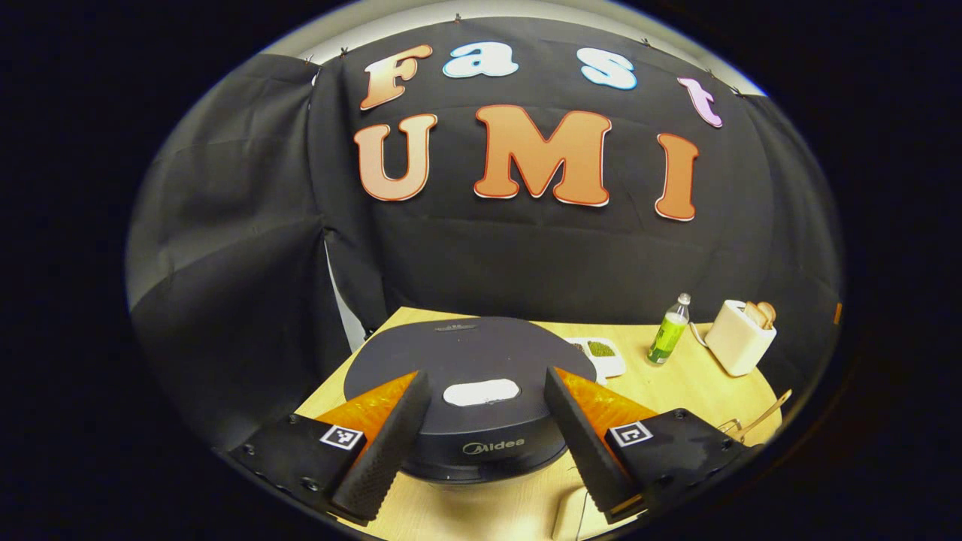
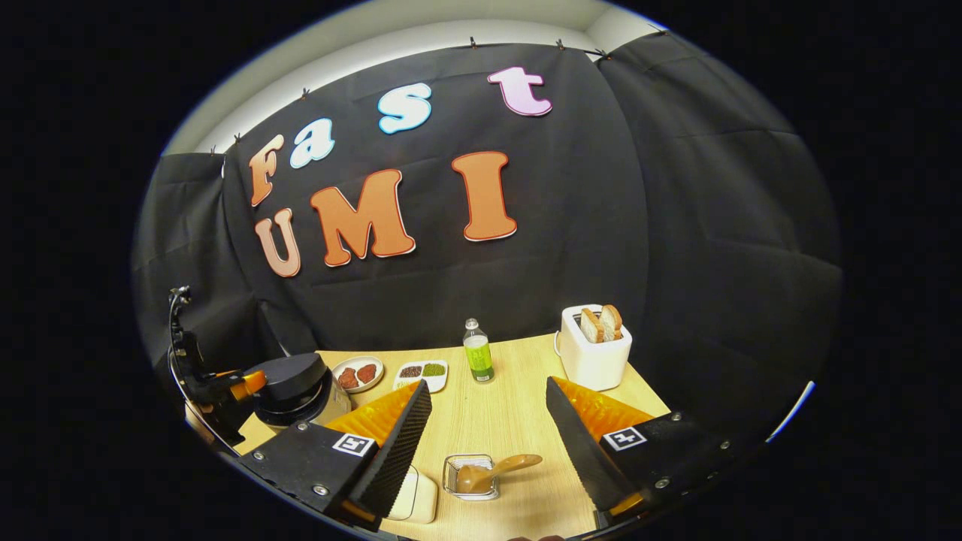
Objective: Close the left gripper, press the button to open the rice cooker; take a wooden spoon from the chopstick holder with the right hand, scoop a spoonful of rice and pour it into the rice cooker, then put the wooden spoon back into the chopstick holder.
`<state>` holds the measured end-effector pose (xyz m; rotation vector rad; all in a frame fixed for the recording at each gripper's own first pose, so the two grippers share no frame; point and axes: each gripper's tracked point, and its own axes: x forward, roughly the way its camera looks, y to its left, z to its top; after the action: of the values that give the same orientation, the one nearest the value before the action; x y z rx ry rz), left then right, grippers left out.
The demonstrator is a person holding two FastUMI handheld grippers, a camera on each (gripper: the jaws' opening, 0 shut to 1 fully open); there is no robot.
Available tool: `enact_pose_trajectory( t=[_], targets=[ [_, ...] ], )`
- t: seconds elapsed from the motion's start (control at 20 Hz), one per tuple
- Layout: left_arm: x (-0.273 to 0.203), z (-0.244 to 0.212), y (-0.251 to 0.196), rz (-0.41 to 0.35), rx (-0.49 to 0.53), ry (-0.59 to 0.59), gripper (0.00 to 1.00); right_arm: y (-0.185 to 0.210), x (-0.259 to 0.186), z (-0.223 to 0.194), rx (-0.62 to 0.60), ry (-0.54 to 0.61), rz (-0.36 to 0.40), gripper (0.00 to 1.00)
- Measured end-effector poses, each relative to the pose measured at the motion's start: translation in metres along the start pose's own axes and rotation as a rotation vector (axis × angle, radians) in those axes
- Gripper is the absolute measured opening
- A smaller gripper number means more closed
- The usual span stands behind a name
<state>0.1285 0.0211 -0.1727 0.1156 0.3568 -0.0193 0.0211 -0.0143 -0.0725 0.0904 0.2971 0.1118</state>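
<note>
Wooden tabletop [image 2: 496, 428] runs pale across the booth floor, and everything sits on it. At the far left of the right gripper view the left gripper [image 2: 225, 391] hangs beside the rice cooker [image 2: 297, 387], whose dark lid is down. In the left gripper view that same cooker [image 1: 470, 391] lies straight ahead and below, lid closed, its pale button [image 1: 481, 392] showing between the two fingers — the left gripper [image 1: 488, 443] is spread wide, not touching the lid as far as the picture tells.

Moving right in the right gripper view, a round plate [image 2: 358, 373] with two reddish pieces stands just beside the cooker, then a white divided dish [image 2: 422, 373] with dark and green fillings, then a small bottle [image 2: 478, 352] of green liquid standing upright. Nearer the camera, the chopstick holder [image 2: 470, 476] — a small wire basket — sits on the table with the wooden spoon [image 2: 496, 469] resting in it, handle leaning out to the right. A pale container [image 2: 417, 496] lies just left of the holder, partly hidden by a finger. The right gripper [image 2: 488, 451] is spread open above the holder and holds nothing.

Farthest right stands a white toaster [image 2: 594, 353] with two slices of toast [image 2: 601, 323] upright in its slots.
</note>
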Motion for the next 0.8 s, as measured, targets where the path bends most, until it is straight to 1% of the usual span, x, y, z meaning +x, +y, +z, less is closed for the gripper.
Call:
enact_pose_trajectory(
  t=[0.05,0.15,0.25,0.3,0.35,0.4,0.5,0.55,0.65,0.7,0.75,0.8],
  targets=[
    [0.001,-0.005,0.000,0.003,0.002,-0.001,1.00,0.000,0.000,0.000,0.000,0.003,0.001,0.95],
    [0.003,-0.016,0.000,0.010,0.005,0.005,1.00,-0.003,-0.003,-0.002,0.006,0.004,0.000,0.95],
    [0.006,-0.029,0.001,0.019,0.011,0.035,1.00,-0.005,-0.004,-0.003,0.012,0.008,-0.004,0.95],
    [0.007,-0.038,0.000,0.021,0.015,0.058,0.95,-0.007,-0.004,-0.004,0.014,0.009,-0.008,0.95],
    [0.006,-0.050,-0.003,0.023,0.018,0.090,1.00,-0.008,-0.005,-0.005,0.015,0.009,-0.012,0.95],
    [0.008,-0.038,-0.001,0.024,0.034,0.037,1.00,-0.009,-0.006,-0.004,0.018,0.008,-0.015,0.95],
    [0.007,-0.046,-0.001,0.028,0.023,0.032,0.95,-0.011,-0.007,-0.008,0.024,0.016,-0.017,0.95],
    [0.008,-0.043,0.000,0.028,0.010,-0.001,0.96,-0.011,-0.007,-0.010,0.027,0.022,-0.018,0.95],
    [0.009,-0.047,-0.001,0.029,-0.011,0.015,0.97,-0.011,-0.007,-0.013,0.028,0.027,-0.020,0.95],
    [0.010,-0.059,-0.001,0.033,-0.020,0.050,0.97,-0.010,-0.007,-0.014,0.024,0.028,-0.019,0.95],
    [0.009,-0.052,0.000,0.039,-0.010,0.014,0.99,-0.008,-0.007,-0.016,0.019,0.030,-0.016,0.95],
    [0.012,-0.051,-0.002,0.041,0.005,0.010,1.00,-0.007,-0.008,-0.016,0.015,0.030,-0.015,0.95]
  ],
)
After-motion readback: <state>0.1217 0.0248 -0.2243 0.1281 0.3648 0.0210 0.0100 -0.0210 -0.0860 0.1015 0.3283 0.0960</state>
